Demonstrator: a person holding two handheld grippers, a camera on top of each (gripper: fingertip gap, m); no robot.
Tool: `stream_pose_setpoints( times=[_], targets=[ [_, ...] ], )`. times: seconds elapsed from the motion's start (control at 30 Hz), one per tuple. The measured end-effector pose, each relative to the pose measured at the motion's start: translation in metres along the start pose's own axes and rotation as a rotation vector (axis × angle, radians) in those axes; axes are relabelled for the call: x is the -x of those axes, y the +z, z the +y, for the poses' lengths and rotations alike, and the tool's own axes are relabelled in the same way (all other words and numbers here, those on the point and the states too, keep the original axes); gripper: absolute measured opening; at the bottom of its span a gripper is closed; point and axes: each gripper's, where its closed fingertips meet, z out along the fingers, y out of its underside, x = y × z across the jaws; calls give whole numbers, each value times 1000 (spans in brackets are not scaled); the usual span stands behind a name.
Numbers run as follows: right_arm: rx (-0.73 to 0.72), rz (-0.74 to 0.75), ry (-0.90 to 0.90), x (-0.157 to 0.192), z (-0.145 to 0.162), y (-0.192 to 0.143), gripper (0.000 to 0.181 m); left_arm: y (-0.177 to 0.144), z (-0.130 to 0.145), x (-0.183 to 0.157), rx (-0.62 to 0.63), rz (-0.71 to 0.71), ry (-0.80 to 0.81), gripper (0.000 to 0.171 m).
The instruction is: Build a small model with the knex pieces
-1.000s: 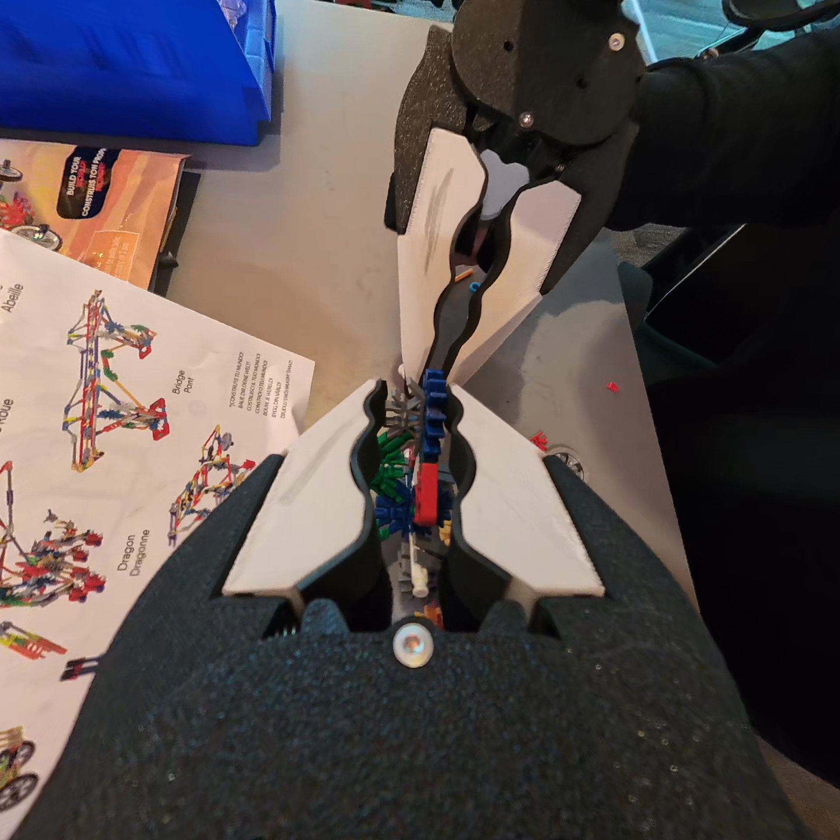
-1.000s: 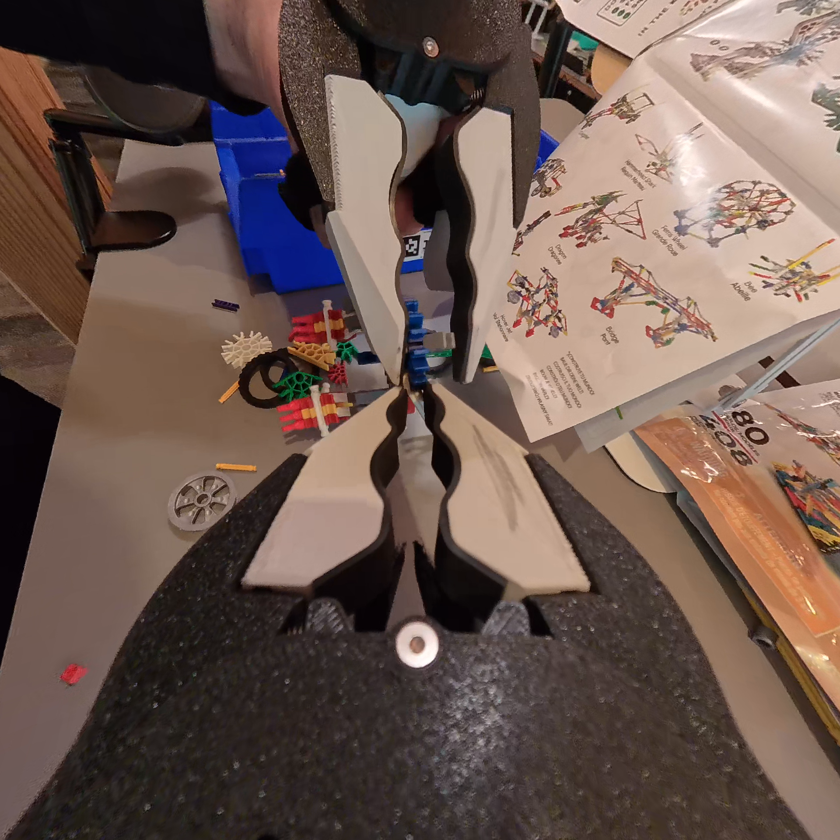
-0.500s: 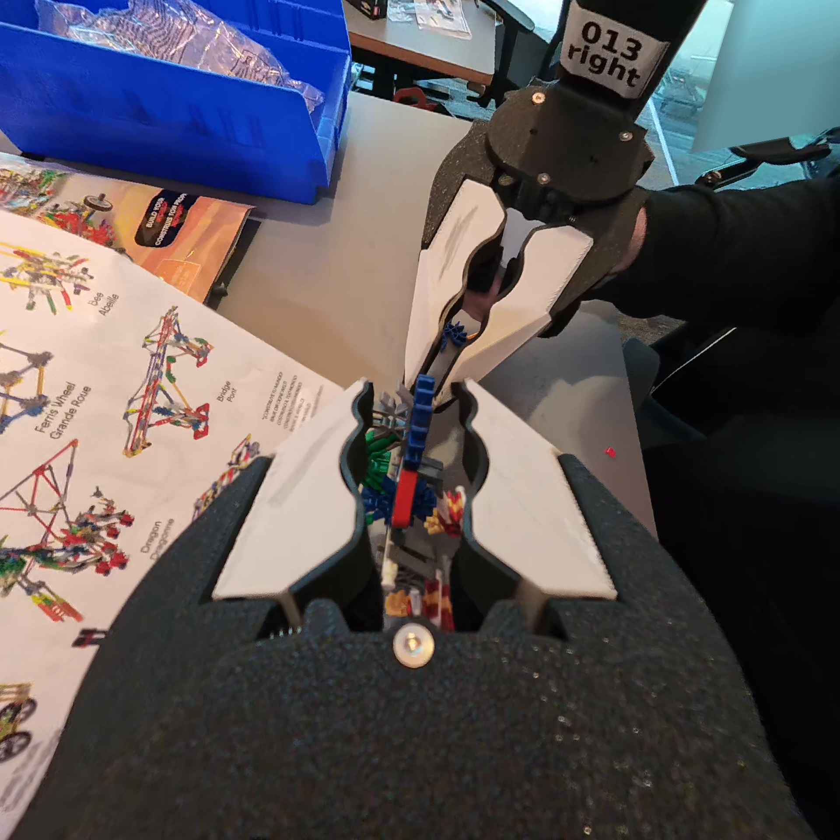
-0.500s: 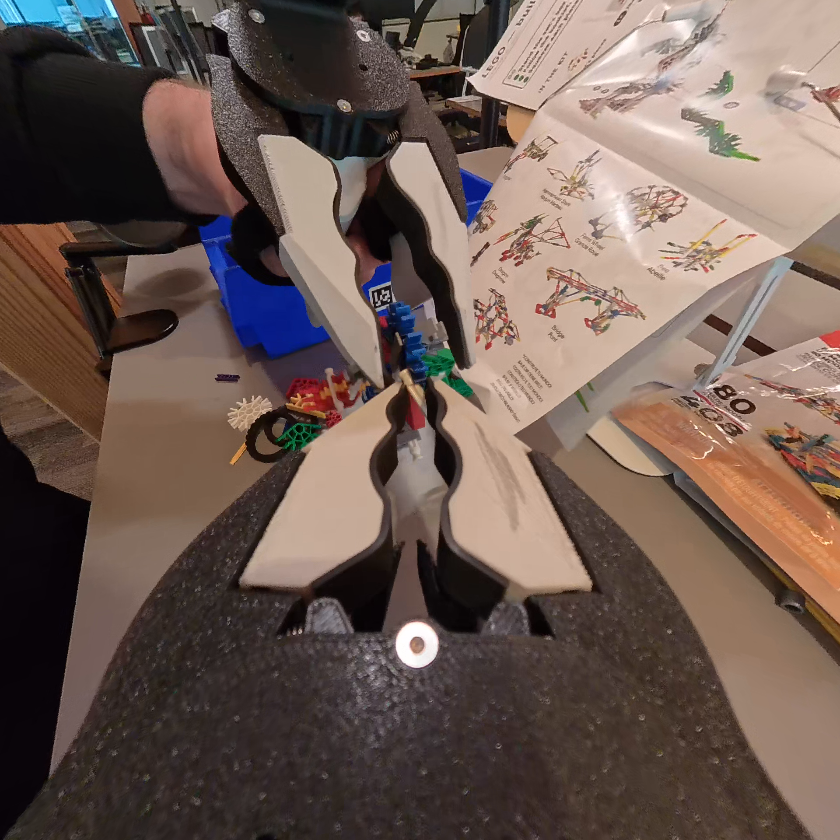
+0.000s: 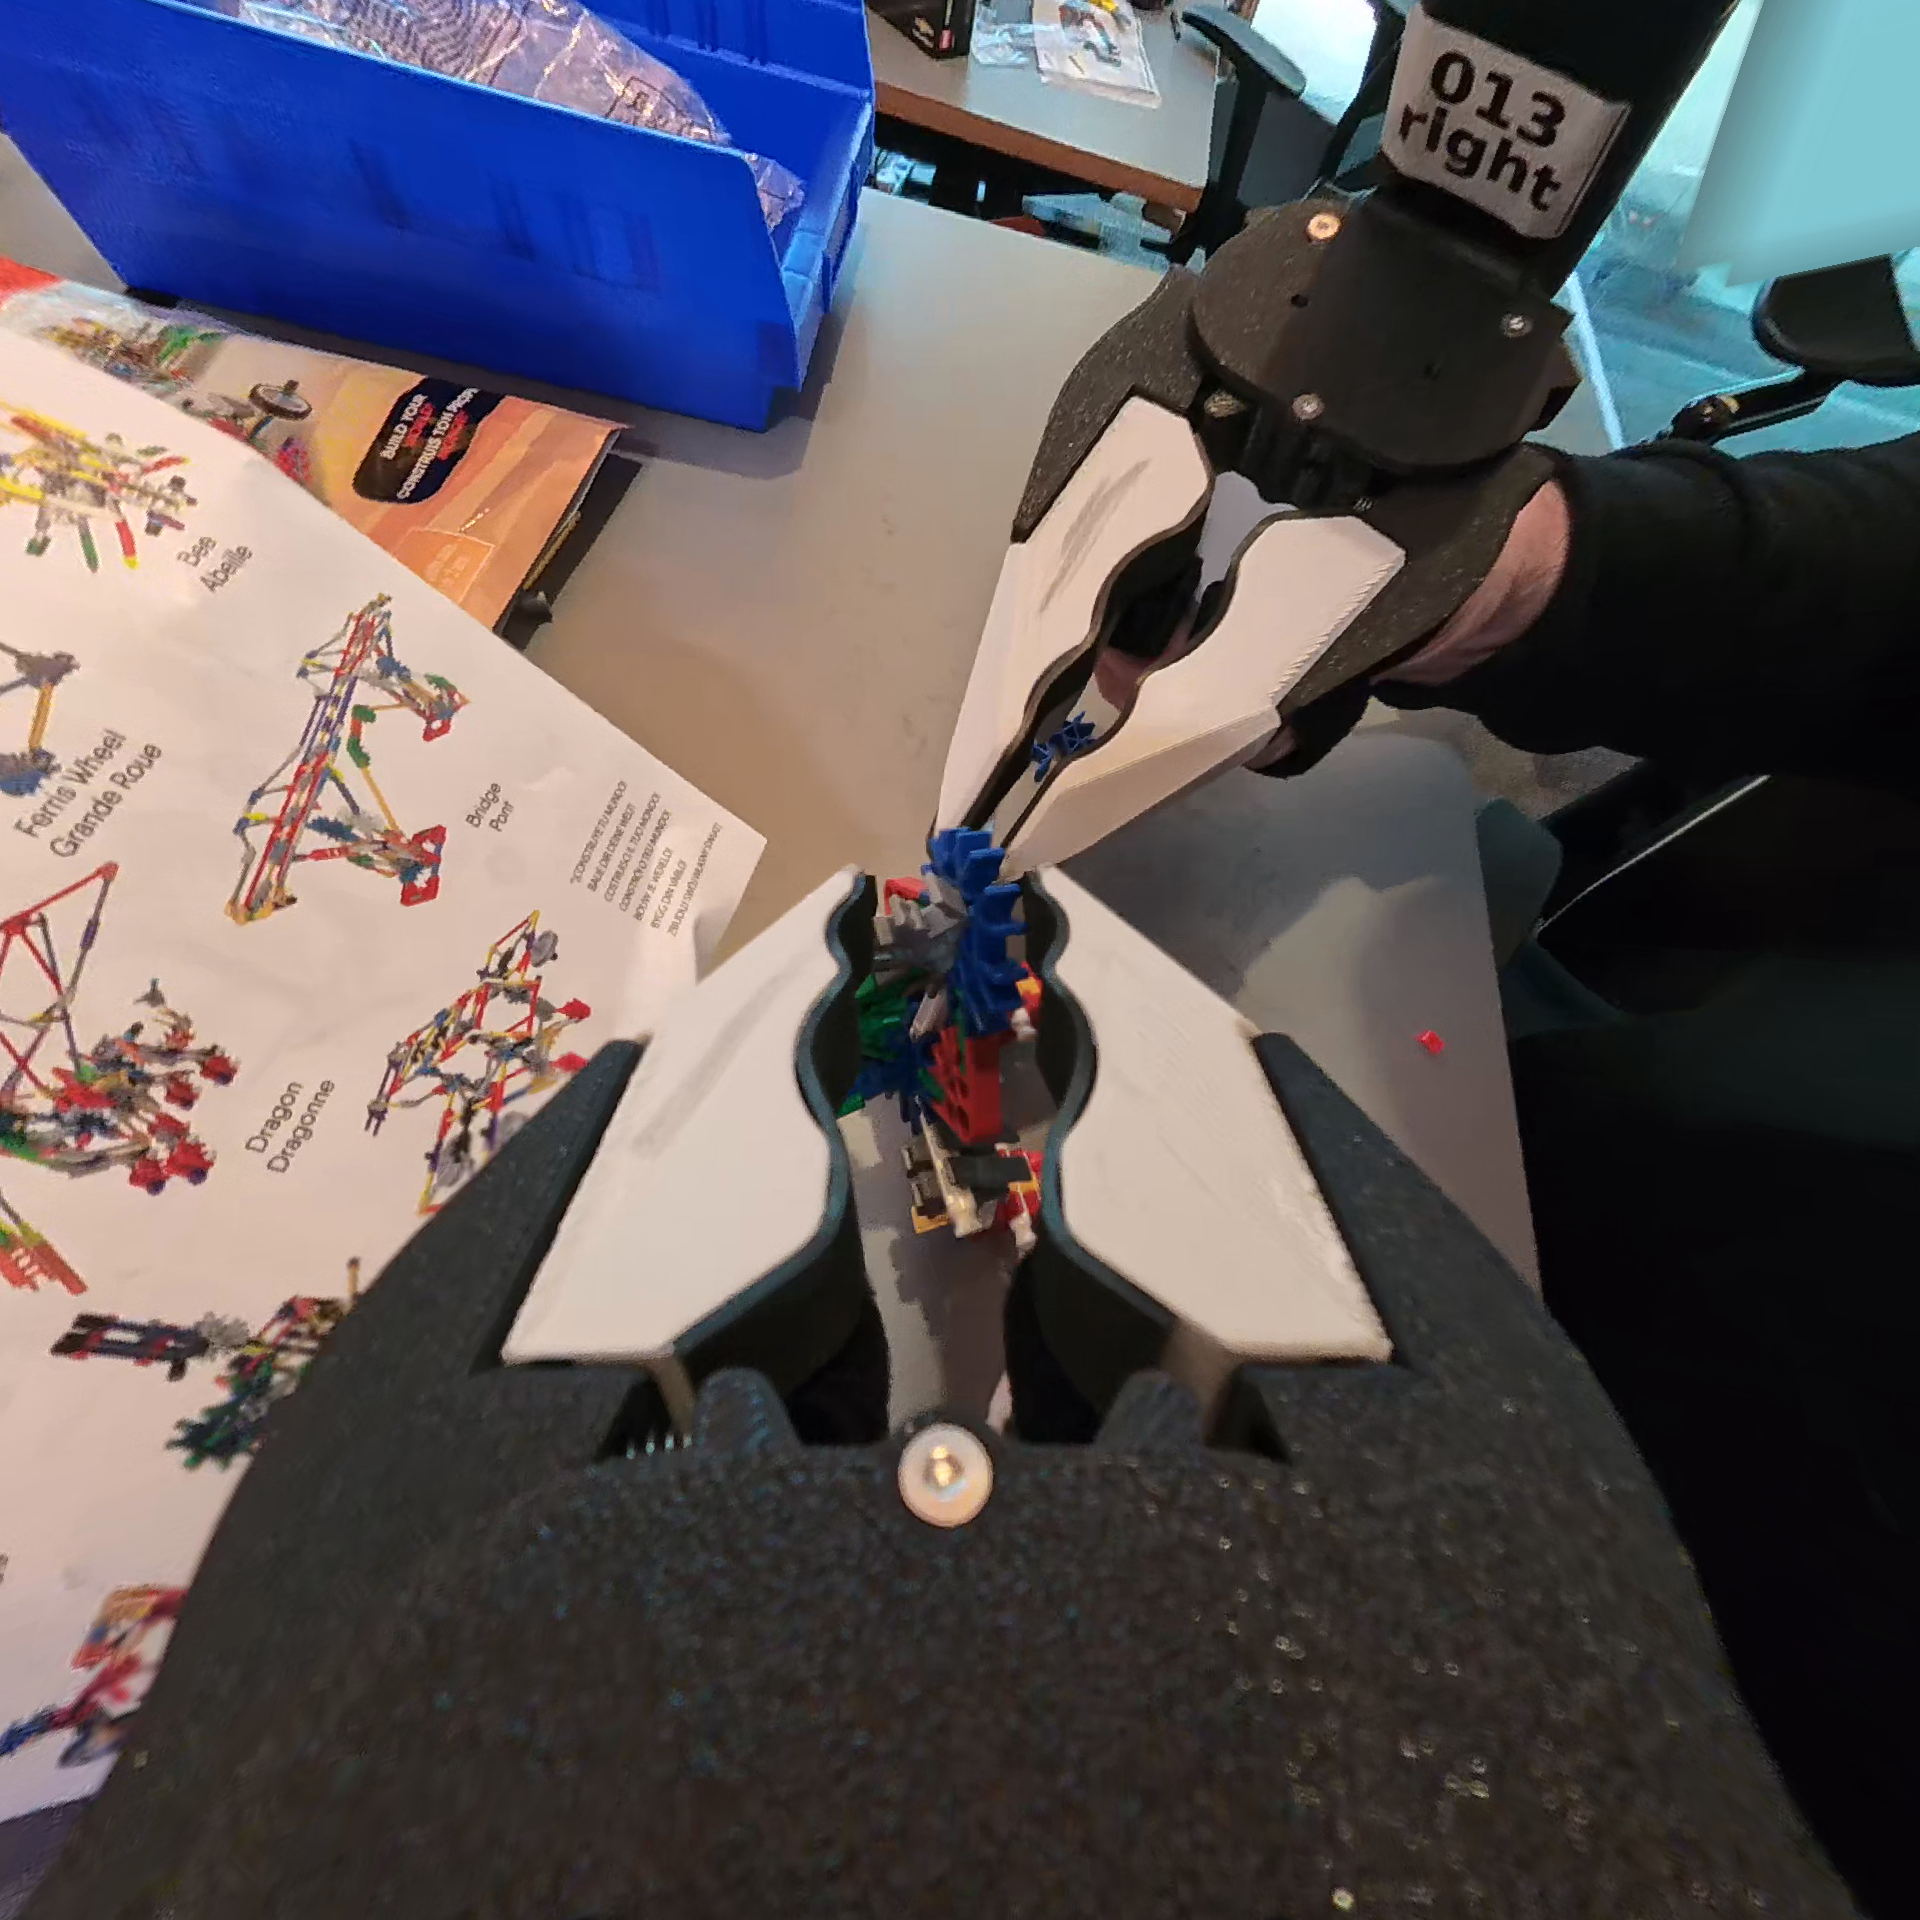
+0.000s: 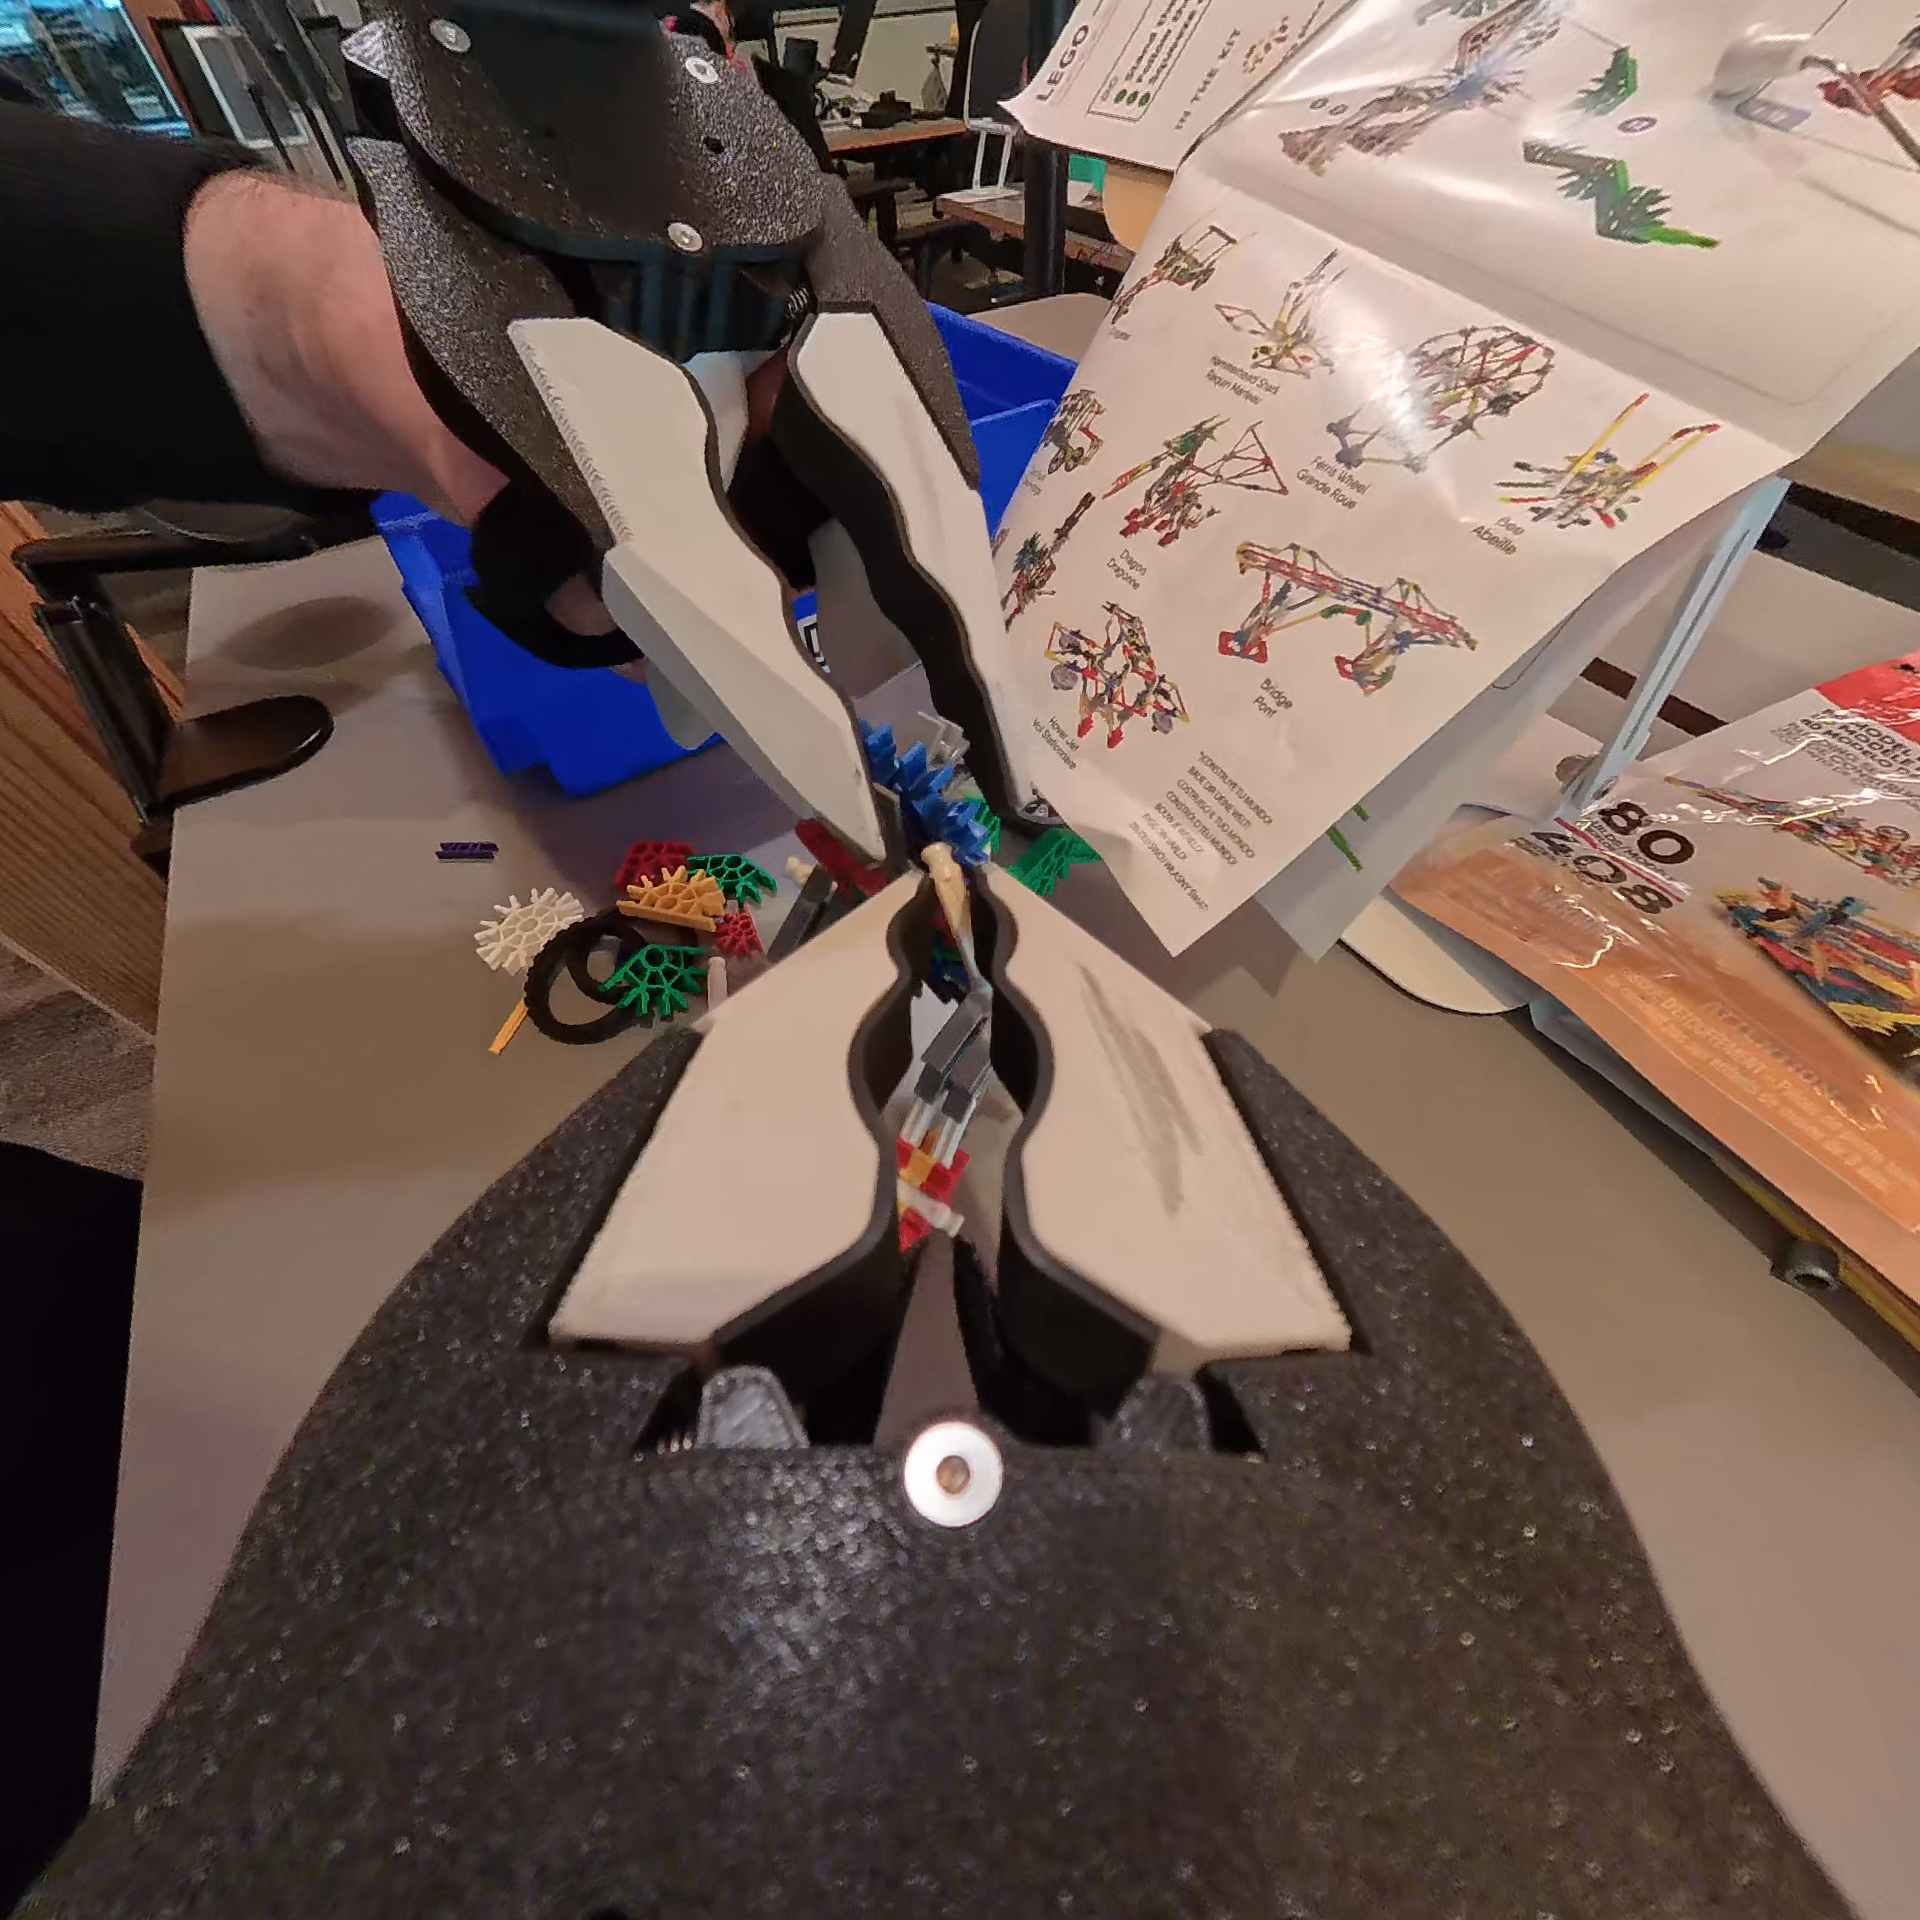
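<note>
Meeting tip to tip above the grey table (image 5: 852, 582), the two tongs share one small build. The left gripper (image 5: 951, 894) is closed on a blue toothed gear (image 5: 971, 914) standing on edge, with red and grey pieces trailing back between its fingers. The right gripper (image 6: 951, 883) pinches a pale rod (image 6: 948, 883) whose long axis runs toward the gear. Loose connectors (image 6: 675, 914) lie left of the right gripper; an instruction sheet (image 5: 312, 831) lies left of the left one.
</note>
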Motion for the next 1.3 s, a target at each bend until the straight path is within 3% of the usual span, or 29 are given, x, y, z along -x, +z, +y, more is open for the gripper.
stream_pose_setpoints(
  times=[0.33, 0.53, 0.87, 1.1, 1.3],
  targets=[
    [77, -51, -114, 4, 13, 9, 5, 6, 11, -4, 14, 35, 2, 26],
    [77, -94, -51, 5, 22, 6, 2, 10, 15, -4, 16, 43, 0, 26],
    [243, 32, 91, -39, 71, -60, 10, 0, 24, 1, 36, -14, 10, 29],
    [377, 68, 97, -50, 92, -18, 21, 9, 29, 5, 149, -66, 70, 34],
    [415, 42, 87, -56, 97, -3, 21, 27, 34, 9, 238, -105, 94, 35]
  ],
)
